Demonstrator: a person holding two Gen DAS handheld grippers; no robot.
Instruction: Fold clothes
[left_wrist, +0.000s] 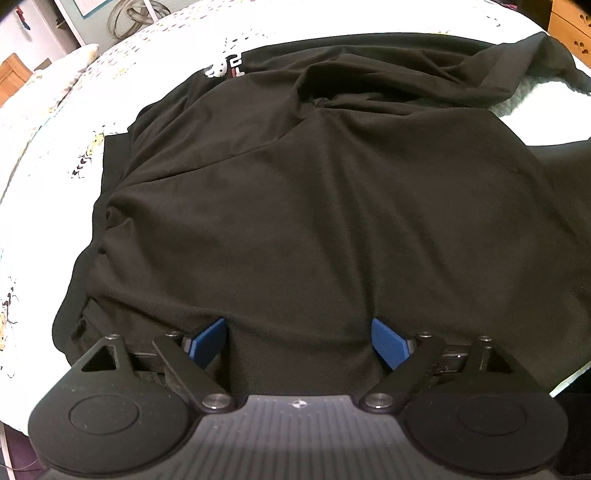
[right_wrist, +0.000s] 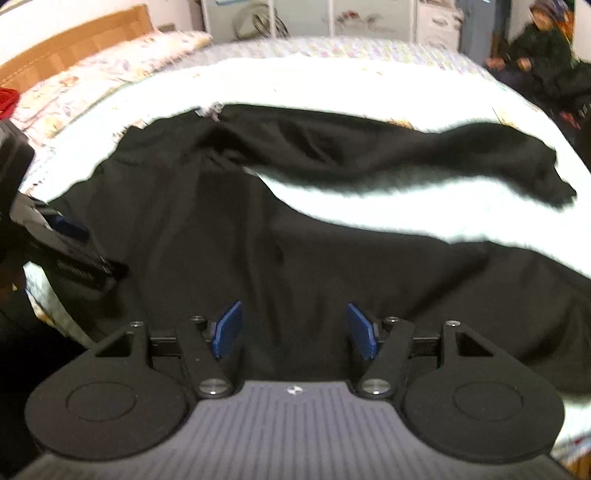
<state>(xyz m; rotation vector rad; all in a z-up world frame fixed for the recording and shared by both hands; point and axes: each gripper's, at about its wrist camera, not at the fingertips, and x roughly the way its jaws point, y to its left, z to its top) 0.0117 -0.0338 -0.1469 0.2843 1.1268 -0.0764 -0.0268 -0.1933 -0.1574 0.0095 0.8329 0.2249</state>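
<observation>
Bedroom bkgd: white patterned bedspread (left_wrist: 48, 122), wooden headboard (right_wrist: 74, 40) and pillow (right_wrist: 122, 59) at far left of the black garment (left_wrist: 314, 206). Garment lies spread and wrinkled across the bedspread, one sleeve (right_wrist: 480, 155) stretched out to its right w/ a strip of bright cover showing between sleeve and body. White print (left_wrist: 225, 68) at garment's far edge. My left gripper (left_wrist: 298, 341) sits at garment's near hem, blue pads (left_wrist: 207, 341) spread wide, cloth between them but not pinched. My right gripper (right_wrist: 294, 330) also over near hem, jaws apart, nothing clamped. Right view blurred. A person (right_wrist: 543, 48) sits beyond the bed, far right.
</observation>
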